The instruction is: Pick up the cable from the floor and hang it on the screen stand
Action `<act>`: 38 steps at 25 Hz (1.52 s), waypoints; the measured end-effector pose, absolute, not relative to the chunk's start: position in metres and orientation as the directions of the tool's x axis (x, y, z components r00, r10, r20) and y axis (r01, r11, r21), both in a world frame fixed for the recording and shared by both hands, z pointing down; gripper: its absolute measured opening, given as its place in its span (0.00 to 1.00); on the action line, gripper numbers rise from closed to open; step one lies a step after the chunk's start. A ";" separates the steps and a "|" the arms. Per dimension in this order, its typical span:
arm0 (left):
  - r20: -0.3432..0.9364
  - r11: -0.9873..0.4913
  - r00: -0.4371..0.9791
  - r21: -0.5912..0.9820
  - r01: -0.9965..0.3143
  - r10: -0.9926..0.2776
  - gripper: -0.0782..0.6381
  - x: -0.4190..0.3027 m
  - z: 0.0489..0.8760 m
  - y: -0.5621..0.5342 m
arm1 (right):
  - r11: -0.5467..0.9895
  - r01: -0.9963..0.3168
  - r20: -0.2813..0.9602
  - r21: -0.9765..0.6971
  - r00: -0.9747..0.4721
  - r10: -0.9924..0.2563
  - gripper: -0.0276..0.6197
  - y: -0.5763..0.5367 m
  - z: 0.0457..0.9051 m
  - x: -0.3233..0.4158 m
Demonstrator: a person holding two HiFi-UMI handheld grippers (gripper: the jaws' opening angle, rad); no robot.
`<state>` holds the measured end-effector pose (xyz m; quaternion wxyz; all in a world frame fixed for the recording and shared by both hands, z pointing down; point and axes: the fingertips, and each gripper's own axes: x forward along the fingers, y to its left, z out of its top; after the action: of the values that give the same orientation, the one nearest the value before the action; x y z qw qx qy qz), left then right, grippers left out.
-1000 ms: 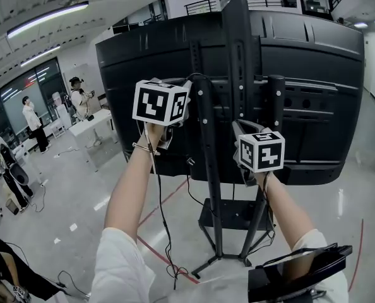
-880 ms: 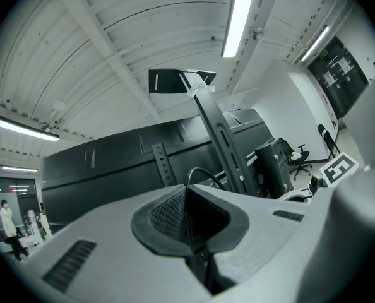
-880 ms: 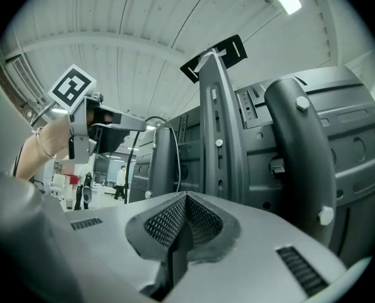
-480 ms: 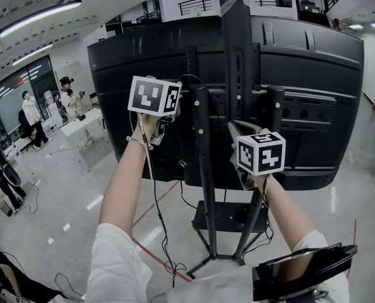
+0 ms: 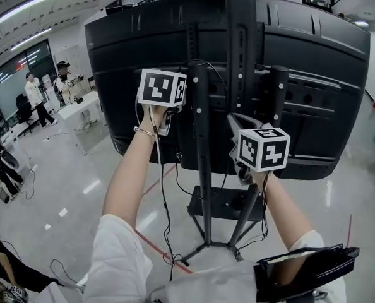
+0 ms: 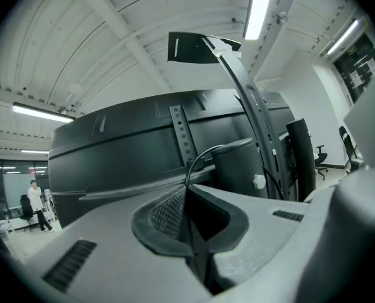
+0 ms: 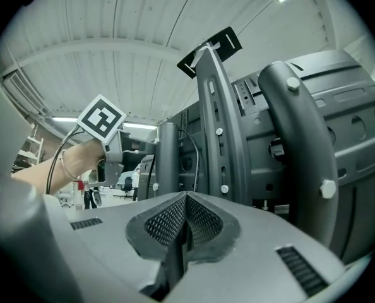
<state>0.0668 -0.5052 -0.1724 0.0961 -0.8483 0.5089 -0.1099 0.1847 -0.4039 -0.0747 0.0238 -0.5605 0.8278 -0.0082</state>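
Gripping thin black cable (image 6: 199,154): left gripper (image 6: 186,193), jaws just closing tighter on it. Cable arcs from jaws over screen stand (image 5: 204,169) upright; far end hidden behind post. Slack hangs to floor (image 5: 80,188), lower end hard to follow. Right gripper (image 7: 185,197): jaws closed, empty, near stand's right post.

No legible text, brand, number or sign in any view. Left marker cube (image 5: 162,88) and right marker cube (image 5: 264,149) bear only black-and-white square patterns, no characters.
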 end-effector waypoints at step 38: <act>-0.135 -0.440 0.443 -0.050 -0.897 -0.887 0.20 0.053 0.017 -0.382 | 0.399 -0.905 -0.053 -0.151 -0.395 -0.917 0.07 -0.379 0.034 0.191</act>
<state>0.0535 -0.3821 0.0170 0.0569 -0.8474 0.5260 0.0441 0.1906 -0.3790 0.0335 0.0637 -0.5462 0.8338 -0.0487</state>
